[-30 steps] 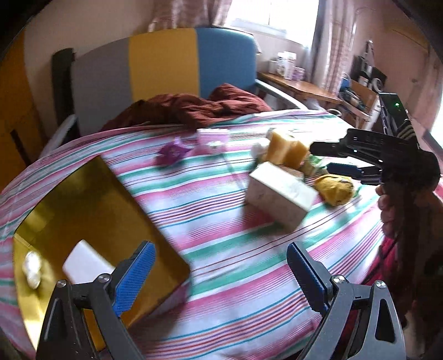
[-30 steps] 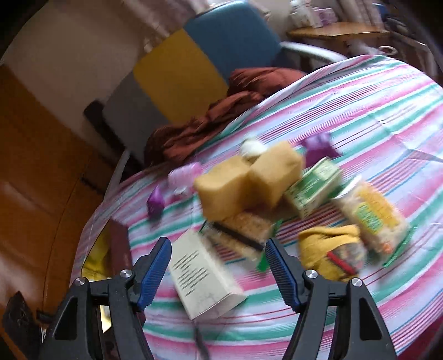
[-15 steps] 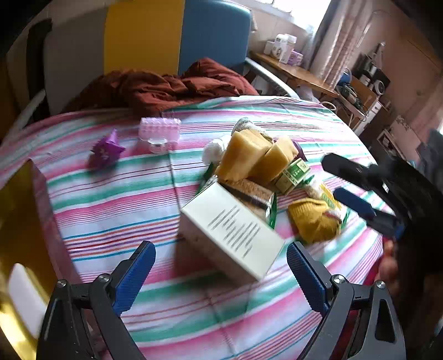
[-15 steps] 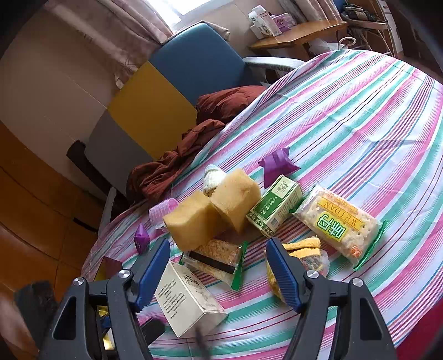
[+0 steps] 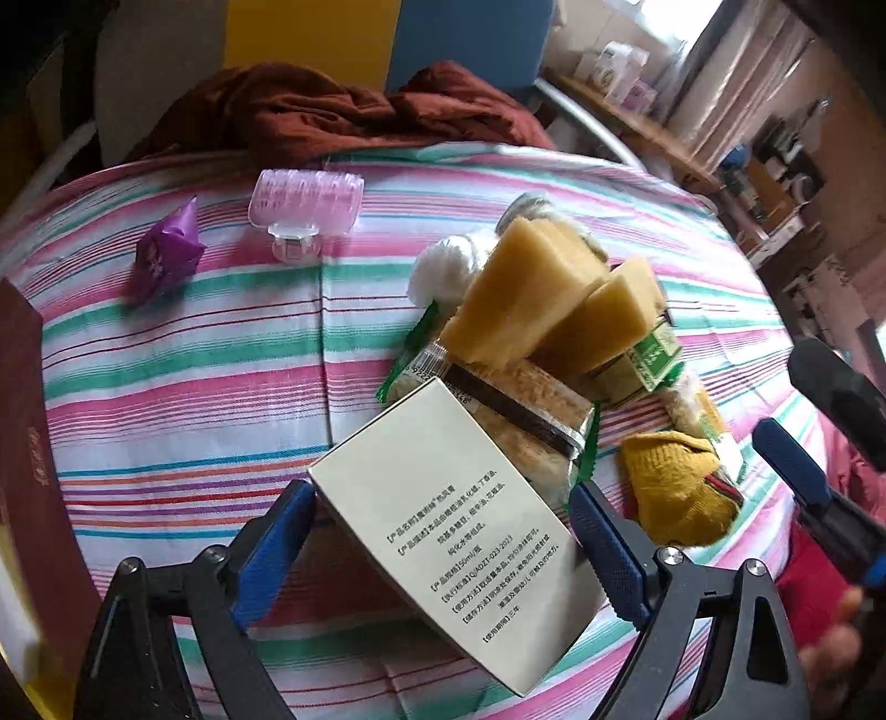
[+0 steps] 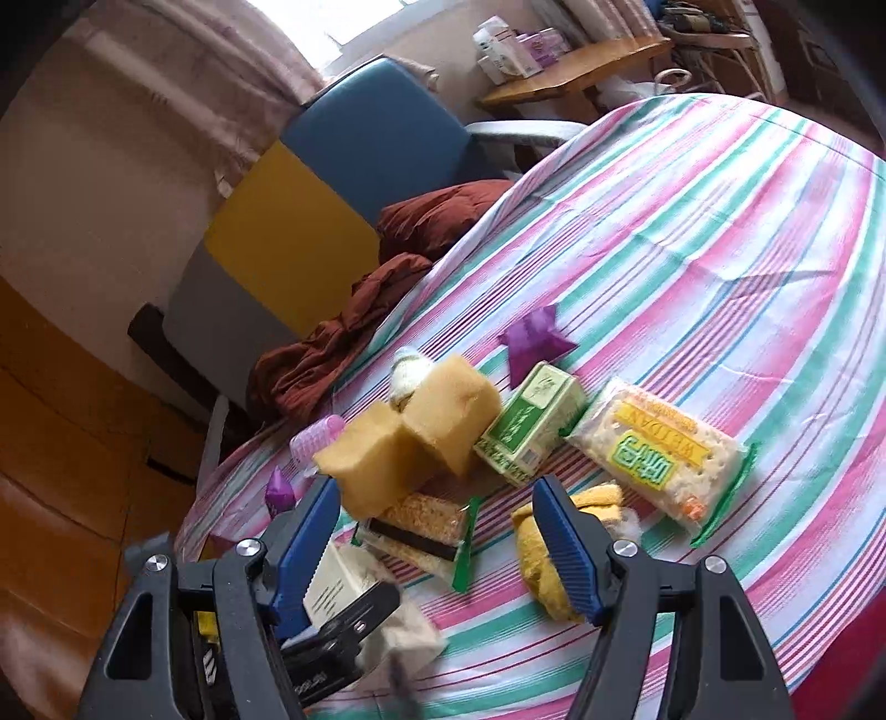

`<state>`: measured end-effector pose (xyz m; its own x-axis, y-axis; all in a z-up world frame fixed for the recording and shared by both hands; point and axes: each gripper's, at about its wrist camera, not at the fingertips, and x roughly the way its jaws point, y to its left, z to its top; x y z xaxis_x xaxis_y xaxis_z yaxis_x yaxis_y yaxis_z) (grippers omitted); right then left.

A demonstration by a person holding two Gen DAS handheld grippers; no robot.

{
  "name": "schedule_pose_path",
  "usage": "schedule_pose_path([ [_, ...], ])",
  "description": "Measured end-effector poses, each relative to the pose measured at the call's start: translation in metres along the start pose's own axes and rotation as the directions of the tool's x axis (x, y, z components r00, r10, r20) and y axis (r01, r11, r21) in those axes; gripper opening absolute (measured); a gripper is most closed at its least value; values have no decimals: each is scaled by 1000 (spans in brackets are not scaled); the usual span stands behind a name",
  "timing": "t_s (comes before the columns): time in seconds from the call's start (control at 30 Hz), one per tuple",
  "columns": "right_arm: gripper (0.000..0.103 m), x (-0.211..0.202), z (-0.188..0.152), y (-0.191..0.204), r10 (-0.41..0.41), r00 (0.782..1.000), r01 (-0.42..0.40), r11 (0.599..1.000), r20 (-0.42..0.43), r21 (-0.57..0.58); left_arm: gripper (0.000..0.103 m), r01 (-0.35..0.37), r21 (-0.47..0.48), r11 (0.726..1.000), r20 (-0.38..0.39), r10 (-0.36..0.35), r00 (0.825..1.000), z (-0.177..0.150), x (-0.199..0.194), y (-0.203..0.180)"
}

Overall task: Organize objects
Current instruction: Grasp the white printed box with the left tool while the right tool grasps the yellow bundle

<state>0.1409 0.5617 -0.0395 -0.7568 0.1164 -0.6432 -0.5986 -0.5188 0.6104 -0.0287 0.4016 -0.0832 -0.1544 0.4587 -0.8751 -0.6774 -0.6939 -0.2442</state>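
- Step in hand: left gripper (image 5: 440, 545) straddling white printed cardboard box (image 5: 454, 565); jaws just narrowing, apparently not yet clamped.
- Right gripper (image 6: 437, 545) apart, empty.
- Next: finish closing squarely, then lift.

Striped tablecloth (image 5: 194, 343): woven cloth, matt. White box (image 5: 454, 554): smooth matt card. Yellow sponges (image 5: 526, 293): porous, rough. Cracker pack (image 6: 659, 448): glossy plastic film. Left tool pads (image 5: 271, 554): ribbed blue, matt.

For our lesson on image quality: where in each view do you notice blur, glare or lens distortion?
Left wrist view: sharp print on the white box, smeared bottom-left corner, fisheye bulge in the striped tablecloth. Right wrist view: blown-out window, blur over the left tongs at the bottom, crisp cracker packet.
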Motion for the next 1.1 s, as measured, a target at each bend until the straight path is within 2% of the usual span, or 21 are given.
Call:
schedule_pose_path([
  [0.1, 73, -3, 3, -11, -10, 1000, 8, 998, 19, 59, 71, 26, 35, 999, 26, -27, 999, -7, -9, 6],
  [0.3, 73, 0, 4, -22, -30, 999, 28, 992, 11, 122, 57, 34, 108, 994, 66, -41, 997, -25, -27, 12],
  [0.4, 73, 8, 2, -21, -107, 994, 109, 989, -28, 102, 55, 44, 129, 991, 67, -53, 996, -32, -34, 13],
  [0.5, 73, 30, -5, -19, -188, 972, 199, 977, -138, 71, 56, 46, 151, 987, 70, -57, 996, -40, -38, 13],
  [0.6, 73, 34, -8, -9, -280, 950, 284, 959, -138, 4, 56, 46, 153, 987, 67, -57, 996, -44, -41, 14],
  [0.67, 73, 36, -11, -7, -315, 939, 316, 949, -138, -17, 56, 45, 157, 987, 62, -55, 997, -43, -40, 14],
  [0.83, 73, 52, -17, -6, -418, 888, 409, 909, -191, -83, 54, 1, 187, 982, 49, -10, 999, -39, -36, 9],
  [0.87, 71, 54, -16, -7, -423, 884, 412, 906, -199, -94, 53, -4, 187, 982, 44, -5, 999, -38, -34, 10],
  [0.93, 60, 59, -17, -6, -443, 873, 426, 897, -204, -120, 52, -10, 183, 983, 38, 3, 999, -37, -32, 11],
  [0.97, 58, 61, -17, -6, -449, 869, 431, 893, -209, -128, 51, -8, 187, 982, 38, 1, 999, -37, -32, 12],
  [1.07, 51, 63, -18, -2, -450, 871, 425, 892, -199, -156, 50, 3, 186, 983, 50, -13, 999, -40, -34, 14],
  [1.1, 48, 63, -19, 1, -437, 879, 410, 897, -191, -165, 50, 6, 185, 983, 53, -16, 998, -41, -35, 15],
])
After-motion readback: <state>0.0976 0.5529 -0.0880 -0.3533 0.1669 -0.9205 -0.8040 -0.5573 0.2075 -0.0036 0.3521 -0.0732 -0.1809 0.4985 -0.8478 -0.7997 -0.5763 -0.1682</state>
